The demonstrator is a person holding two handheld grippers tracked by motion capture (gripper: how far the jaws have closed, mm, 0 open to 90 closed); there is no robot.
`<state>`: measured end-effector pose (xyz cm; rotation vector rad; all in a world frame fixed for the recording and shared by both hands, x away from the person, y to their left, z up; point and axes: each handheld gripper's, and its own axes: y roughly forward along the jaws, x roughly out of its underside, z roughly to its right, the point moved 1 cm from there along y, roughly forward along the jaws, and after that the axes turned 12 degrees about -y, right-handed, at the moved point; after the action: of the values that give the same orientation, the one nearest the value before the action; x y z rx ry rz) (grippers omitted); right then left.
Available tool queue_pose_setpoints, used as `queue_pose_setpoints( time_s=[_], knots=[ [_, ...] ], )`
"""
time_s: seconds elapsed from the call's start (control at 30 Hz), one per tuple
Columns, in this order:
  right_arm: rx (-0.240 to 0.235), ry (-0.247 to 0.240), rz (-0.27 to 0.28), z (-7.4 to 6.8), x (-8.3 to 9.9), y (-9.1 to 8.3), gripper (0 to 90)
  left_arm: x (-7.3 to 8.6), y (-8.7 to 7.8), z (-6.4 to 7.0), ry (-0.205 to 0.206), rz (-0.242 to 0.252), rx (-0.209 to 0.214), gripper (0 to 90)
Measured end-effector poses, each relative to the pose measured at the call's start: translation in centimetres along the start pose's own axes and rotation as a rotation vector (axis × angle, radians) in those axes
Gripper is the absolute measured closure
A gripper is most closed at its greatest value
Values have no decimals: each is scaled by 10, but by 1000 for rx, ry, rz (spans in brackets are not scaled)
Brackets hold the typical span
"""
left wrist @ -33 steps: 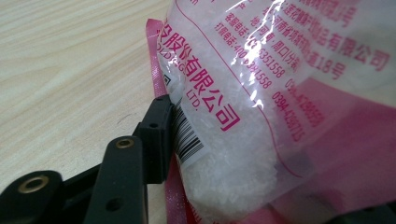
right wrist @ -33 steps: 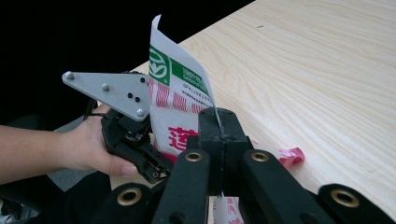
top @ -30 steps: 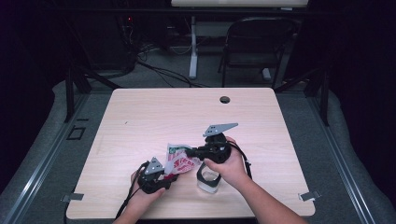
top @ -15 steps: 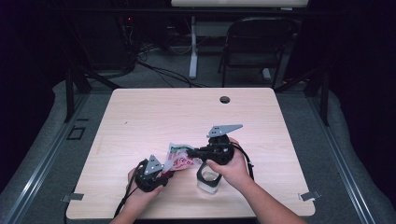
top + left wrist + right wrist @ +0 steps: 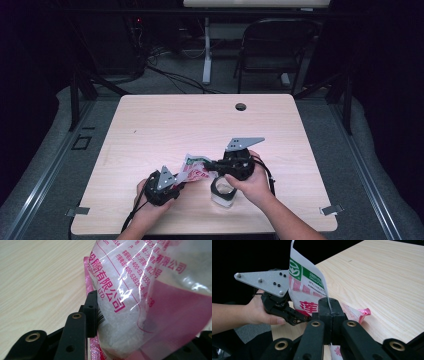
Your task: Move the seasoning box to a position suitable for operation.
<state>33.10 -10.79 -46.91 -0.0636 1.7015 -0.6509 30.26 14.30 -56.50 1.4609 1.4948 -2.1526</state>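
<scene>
Left gripper (image 5: 176, 180): near front edge of the table (image 5: 150, 125), held in the person's left hand (image 5: 150, 210). Jaws closed onto the lower end of the plastic bag (image 5: 195, 169); in its own view a ribbed black pad (image 5: 92, 312) presses the film against white granules inside, and the other jaw is hidden behind the bag.
Right gripper (image 5: 212, 164): to the right of the left one, held in the right hand (image 5: 250, 182). Jaws fully together, pinching the bag's upper edge between the tips (image 5: 329, 305).
Plastic bag: spans between the two grippers, clamped at both ends, lifted off the wood. Clear film with pink print and Chinese characters (image 5: 140, 282); green logo band (image 5: 308, 273) near the top; crimped pink seal corner (image 5: 363, 312) sticks out beyond the right gripper's jaws.
Contents: white crystals, settled toward the left gripper's end.
Glass jar (image 5: 222, 192): on the table just under and in front of the right gripper, beside the right hand. Upright.
Cable hole (image 5: 240, 106): far side of the table, well apart from both grippers.
Folding chair (image 5: 272, 47): beyond the table.
</scene>
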Motion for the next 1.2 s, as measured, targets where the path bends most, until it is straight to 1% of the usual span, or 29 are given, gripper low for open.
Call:
queue_pose_setpoints(
  time_s=[0.17,0.2,0.23,0.37,0.6,0.77,0.8,0.9,1.0,1.1,1.2],
  knots=[
    [3,-4,6,-1,3,-2,900,-1,-1,1,30,2,-22,635],
    [2,3,13,-1,4,-2,900,-1,-1,2,32,0,-23,635],
    [3,-3,5,-1,5,-3,900,-1,-1,2,36,-1,-25,636],
    [12,3,11,-2,7,-3,900,-1,-1,3,50,2,-36,636],
    [30,-22,5,-4,8,-5,876,-1,-1,4,69,9,-55,638],
    [44,-32,7,-6,12,-6,852,-3,-4,4,113,9,-94,639],
    [48,-43,-1,-6,12,-6,850,-3,-4,4,124,11,-104,639],
    [47,-41,7,-8,14,-8,834,-4,-7,5,150,20,-125,639],
    [48,-43,13,-9,15,-10,812,-5,-8,6,165,26,-138,639],
    [48,-51,11,-10,16,-12,797,-5,-9,7,169,30,-142,640],
    [53,-50,14,-11,16,-13,781,-6,-11,8,189,31,-156,640]
  ],
)
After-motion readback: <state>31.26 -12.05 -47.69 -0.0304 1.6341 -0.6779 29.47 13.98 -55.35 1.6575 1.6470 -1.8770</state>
